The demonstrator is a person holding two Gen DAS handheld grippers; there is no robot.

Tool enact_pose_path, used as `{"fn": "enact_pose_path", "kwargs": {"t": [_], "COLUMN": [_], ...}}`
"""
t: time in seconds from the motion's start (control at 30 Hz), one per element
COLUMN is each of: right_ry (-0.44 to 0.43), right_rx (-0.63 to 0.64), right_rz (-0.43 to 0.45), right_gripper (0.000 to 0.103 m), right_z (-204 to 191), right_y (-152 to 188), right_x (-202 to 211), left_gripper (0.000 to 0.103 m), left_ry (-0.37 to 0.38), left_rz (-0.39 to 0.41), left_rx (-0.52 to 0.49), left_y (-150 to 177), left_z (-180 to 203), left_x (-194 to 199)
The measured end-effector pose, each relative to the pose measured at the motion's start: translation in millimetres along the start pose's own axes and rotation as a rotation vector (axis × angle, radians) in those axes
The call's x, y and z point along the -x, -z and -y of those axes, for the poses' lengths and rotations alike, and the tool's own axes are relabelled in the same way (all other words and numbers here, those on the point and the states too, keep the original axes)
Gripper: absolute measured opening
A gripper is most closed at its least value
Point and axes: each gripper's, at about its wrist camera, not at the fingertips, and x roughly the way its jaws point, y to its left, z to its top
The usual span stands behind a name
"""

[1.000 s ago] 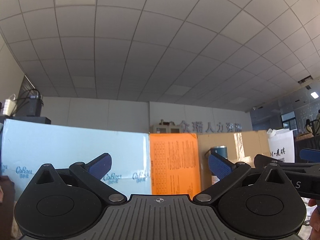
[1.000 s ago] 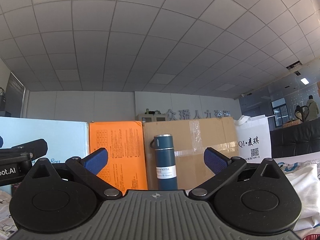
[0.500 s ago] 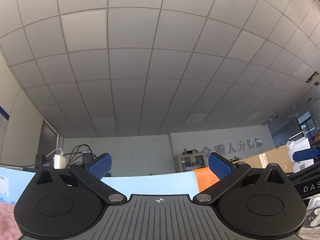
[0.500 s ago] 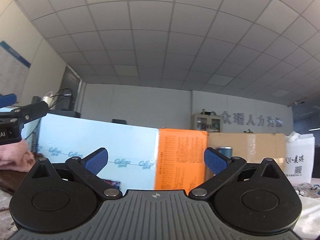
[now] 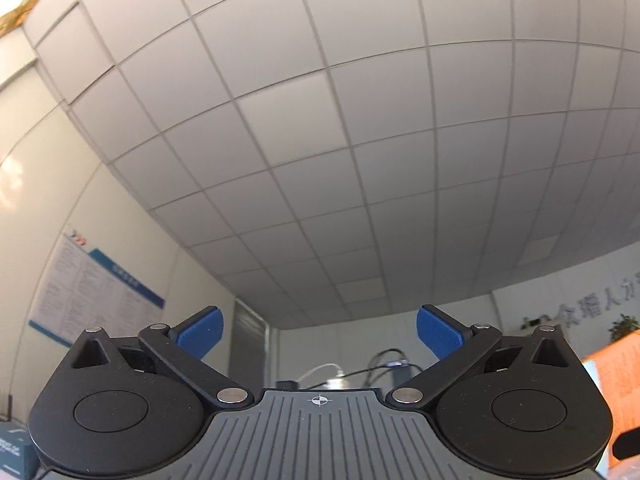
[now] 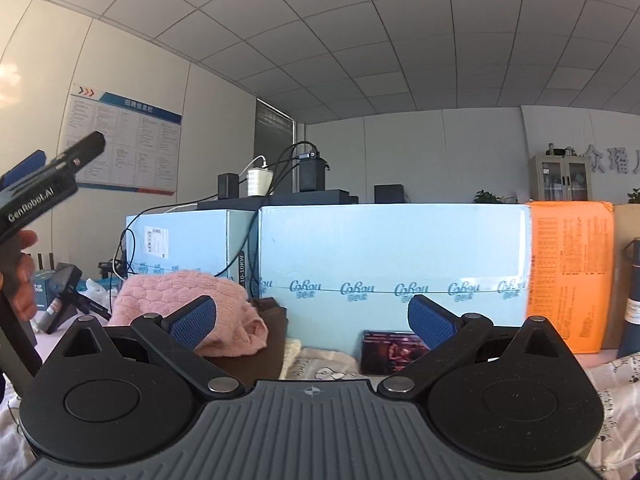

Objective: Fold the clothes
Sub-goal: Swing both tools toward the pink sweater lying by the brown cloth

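Overhead, the left gripper [image 5: 320, 338] pointed at the tiled ceiling [image 5: 340, 140], its blue pads spread wide with nothing between them. The right gripper [image 6: 312, 320] faced level across the table, jaws likewise wide apart and empty. Ahead of it and to the left lay a pink knitted sweater [image 6: 188, 304], bunched in a soft heap with a scalloped stitch, resting on a dark garment [image 6: 256, 356] in front of pale blue cartons [image 6: 392, 256]. White patterned cloth [image 6: 320, 364] lay just beyond the right gripper's body. A phone [image 6: 390, 352] stood propped against the carton. At the right view's left edge a hand [image 6: 18, 276] held the other gripper's handle.
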Motion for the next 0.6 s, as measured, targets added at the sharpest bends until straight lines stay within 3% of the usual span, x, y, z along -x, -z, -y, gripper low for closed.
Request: {"fn": "enact_pose_path", "kwargs": {"t": [0.1, 0.17, 0.4, 0.53, 0.6], "right_ry": [-0.036, -0.053, -0.126, -0.103, -0.074], "right_rx": [-0.053, -0.086, -0.276, -0.364, -0.362], "right_rz": [-0.011, -0.035, -0.180, -0.225, -0.230], "right_gripper": [0.102, 0.100, 0.090, 0.085, 0.085], "right_z": [-4, -7, -3, 14, 19], "right_y": [-5, -4, 25, 42, 47], "right_x": [-37, -57, -130, -161, -174], "left_gripper": [0.103, 0.103, 0.102, 0.102, 0.103], "left_ry": [-0.090, -0.107, -0.056, -0.026, 0.085], "left_rz": [-0.079, -0.147, -0.410, -0.561, -0.578], "left_rx": [0.071, 0.124, 0.315, 0.424, 0.343], "left_y": [4, 14, 76, 111, 112], "left_z": [-24, -36, -68, -86, -70], "left_x": [-18, -26, -36, -42, -44]}}
